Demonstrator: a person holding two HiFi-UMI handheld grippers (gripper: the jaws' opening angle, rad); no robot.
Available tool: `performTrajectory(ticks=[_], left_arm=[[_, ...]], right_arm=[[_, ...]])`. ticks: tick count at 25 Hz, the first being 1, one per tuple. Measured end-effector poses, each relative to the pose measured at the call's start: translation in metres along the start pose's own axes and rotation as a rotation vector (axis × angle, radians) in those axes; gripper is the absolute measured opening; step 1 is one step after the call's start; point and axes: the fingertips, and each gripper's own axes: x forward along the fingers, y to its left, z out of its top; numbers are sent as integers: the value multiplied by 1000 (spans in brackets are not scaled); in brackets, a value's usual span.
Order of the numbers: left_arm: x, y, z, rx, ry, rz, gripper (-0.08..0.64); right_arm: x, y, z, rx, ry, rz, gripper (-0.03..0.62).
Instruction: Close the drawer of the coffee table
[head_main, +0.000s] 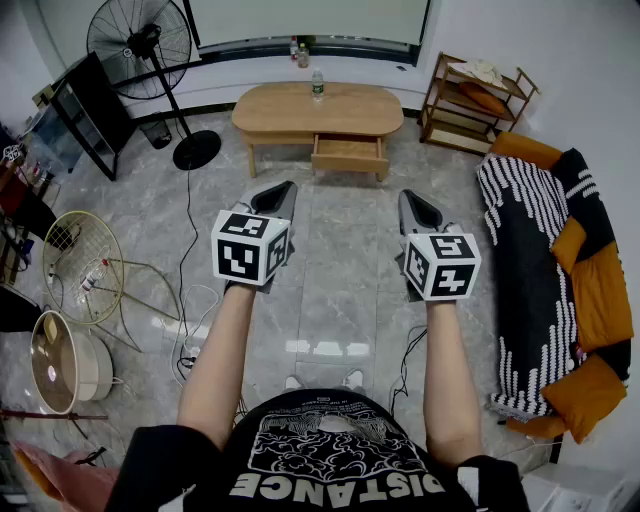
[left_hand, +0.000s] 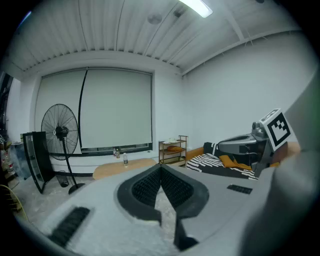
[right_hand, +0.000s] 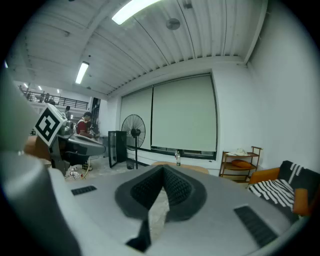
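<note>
Both sets of jaws are pressed together, tip against tip, with nothing caught between them; each gripper view shows that plainly. Left gripper (head_main: 281, 192) and right gripper (head_main: 408, 200) hang side by side over the pale tiled floor (head_main: 330, 290), held out in front of the person, aimed toward the far wall and tipped slightly downward.

And up ahead is the one that matters: the drawer (head_main: 348, 154) stands pulled out from the front of the oval wooden table (head_main: 280, 110), its light wood interior on show. It's well apart from both grippers, nothing touching it, and from the head view it lines up with the gap between the two.

A clear bottle (head_main: 318, 84) stands upright on the table top near the back edge. Off to the left is a black pedestal fan (head_main: 140, 42). Right of the table sits a small wooden shelf (head_main: 478, 95). Along the right side runs a sofa (head_main: 600, 290) with orange cushions, and a black-and-white striped throw (head_main: 525, 270) is draped over it.
</note>
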Motion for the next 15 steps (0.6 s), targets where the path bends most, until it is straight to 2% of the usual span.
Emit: performTrajectory(ticks=[15], left_arm=[[35, -45, 7, 12, 15, 2, 3]], right_arm=[[-4, -42, -10, 8, -14, 30, 5]])
